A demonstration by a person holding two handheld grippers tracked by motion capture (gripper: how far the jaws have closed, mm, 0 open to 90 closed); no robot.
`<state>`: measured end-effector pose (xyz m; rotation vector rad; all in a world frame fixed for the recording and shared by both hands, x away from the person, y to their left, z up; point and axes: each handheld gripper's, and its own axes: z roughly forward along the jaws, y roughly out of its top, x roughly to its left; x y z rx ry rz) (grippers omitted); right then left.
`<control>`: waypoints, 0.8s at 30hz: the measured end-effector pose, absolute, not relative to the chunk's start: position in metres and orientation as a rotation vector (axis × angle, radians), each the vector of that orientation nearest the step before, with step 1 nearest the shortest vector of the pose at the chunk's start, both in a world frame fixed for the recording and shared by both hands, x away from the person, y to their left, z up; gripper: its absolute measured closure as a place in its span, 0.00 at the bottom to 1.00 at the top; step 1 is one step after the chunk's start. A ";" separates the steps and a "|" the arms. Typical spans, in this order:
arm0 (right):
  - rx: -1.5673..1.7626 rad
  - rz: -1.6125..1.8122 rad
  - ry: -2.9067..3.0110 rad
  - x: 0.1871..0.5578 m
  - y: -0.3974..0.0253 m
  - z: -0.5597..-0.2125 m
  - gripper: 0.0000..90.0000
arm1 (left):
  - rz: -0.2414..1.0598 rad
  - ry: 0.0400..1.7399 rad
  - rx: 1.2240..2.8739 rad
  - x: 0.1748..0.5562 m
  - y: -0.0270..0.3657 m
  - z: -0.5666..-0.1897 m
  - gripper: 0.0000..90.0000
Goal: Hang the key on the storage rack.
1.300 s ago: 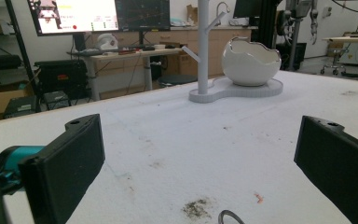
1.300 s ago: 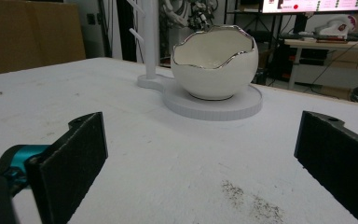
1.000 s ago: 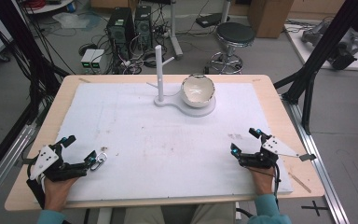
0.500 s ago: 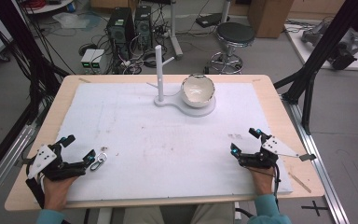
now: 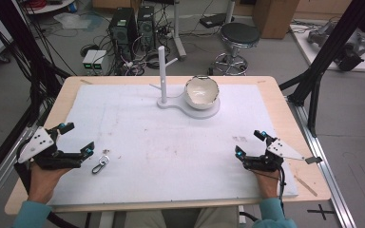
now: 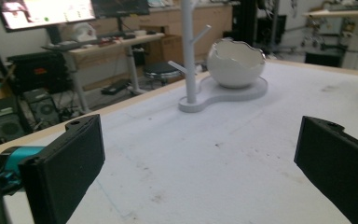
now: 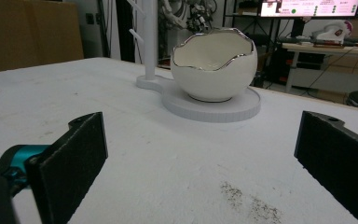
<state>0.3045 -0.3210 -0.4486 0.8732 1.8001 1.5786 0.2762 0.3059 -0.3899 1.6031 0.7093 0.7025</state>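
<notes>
While the wooden bench (image 5: 69, 102) carries a white mat (image 5: 171, 142) over most of its top, a white stand (image 5: 164, 76) with an eggshell-shaped bowl (image 5: 201, 91) on its base sits at 12 o'clock on the mat. At 8 o'clock the left gripper (image 5: 73, 142) rests with jaws spread wide and empty, and at 4 o'clock the right gripper (image 5: 251, 144) rests likewise open. Just beside the left gripper, at its 3 o'clock, a small metal clasp (image 5: 100, 165) lies on the mat.
</notes>
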 end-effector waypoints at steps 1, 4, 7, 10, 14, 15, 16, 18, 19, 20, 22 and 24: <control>0.873 1.579 1.800 0.304 -0.321 -0.449 0.02 | 0.685 0.693 1.644 0.279 0.304 -0.385 0.02; 0.872 1.579 1.801 0.305 -0.321 -0.449 0.02 | 0.634 0.670 1.740 0.286 0.299 -0.371 0.02; 0.877 1.583 1.802 0.305 -0.321 -0.449 0.02 | 0.586 0.653 1.824 0.293 0.295 -0.357 0.03; 0.876 1.581 1.801 0.305 -0.321 -0.449 0.02 | 0.560 0.610 1.913 0.298 0.291 -0.348 0.11; 0.872 1.579 1.801 0.304 -0.321 -0.449 0.02 | 0.518 0.595 1.986 0.307 0.287 -0.343 0.11; 0.872 1.577 1.800 0.304 -0.321 -0.449 0.02 | 0.508 0.595 1.989 0.308 0.287 -0.342 0.11; 0.872 1.579 1.801 0.304 -0.321 -0.449 0.02 | 0.493 0.590 2.000 0.310 0.286 -0.341 0.11; 0.873 1.580 1.802 0.305 -0.321 -0.449 0.02 | 0.467 0.603 2.029 0.313 0.285 -0.341 0.09; 0.873 1.579 1.801 0.305 -0.321 -0.449 0.02 | 0.448 0.616 2.055 0.316 0.285 -0.342 0.08; 0.871 1.579 1.801 0.305 -0.321 -0.449 0.02 | 0.443 0.622 2.073 0.317 0.284 -0.342 0.07; 0.872 1.579 1.801 0.305 -0.321 -0.449 0.02 | 0.422 0.619 2.118 0.320 0.283 -0.342 0.07; 0.872 1.579 1.801 0.304 -0.321 -0.449 0.02 | 0.401 0.616 2.153 0.322 0.280 -0.343 0.07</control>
